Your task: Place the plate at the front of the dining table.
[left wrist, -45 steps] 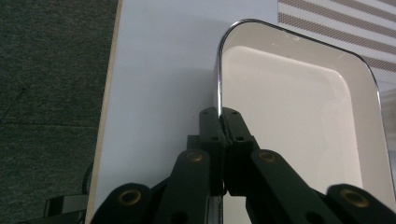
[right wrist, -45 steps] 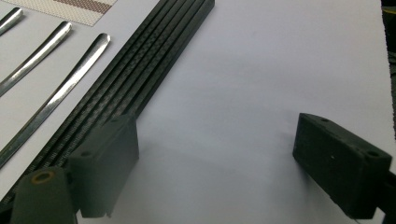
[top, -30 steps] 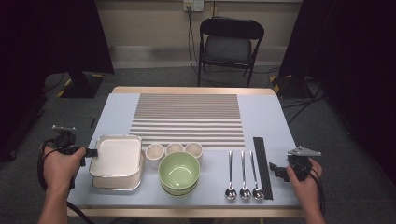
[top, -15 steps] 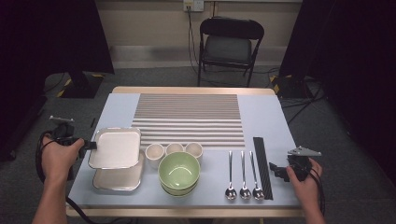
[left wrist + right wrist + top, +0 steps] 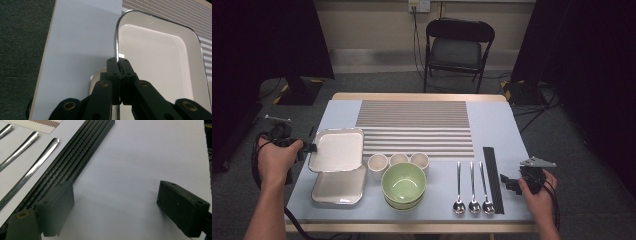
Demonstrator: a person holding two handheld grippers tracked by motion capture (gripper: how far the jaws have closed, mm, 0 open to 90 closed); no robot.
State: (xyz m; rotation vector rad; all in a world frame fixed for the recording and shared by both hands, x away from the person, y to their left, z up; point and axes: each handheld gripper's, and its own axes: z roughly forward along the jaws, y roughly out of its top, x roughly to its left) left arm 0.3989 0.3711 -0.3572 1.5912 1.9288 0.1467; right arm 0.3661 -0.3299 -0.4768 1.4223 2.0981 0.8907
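A white rectangular tray with a shiny metal rim hangs above the table's left side, lifted off a second tray that lies flat below it. My left gripper is shut on the near rim of the lifted tray; in the left gripper view the jaws pinch that chrome edge at my left gripper's tips. My right gripper rests at the table's right front, open, with bare tabletop between its pads. A bundle of black chopsticks lies just left of it.
A green bowl sits at the front centre with three small white cups behind it. Three spoons lie beside the black chopsticks. A striped placemat covers the middle. A folding chair stands beyond the table.
The left hand has lifted the top tray off the lower one and carried it up and away from the front edge. The right hand has stayed put.
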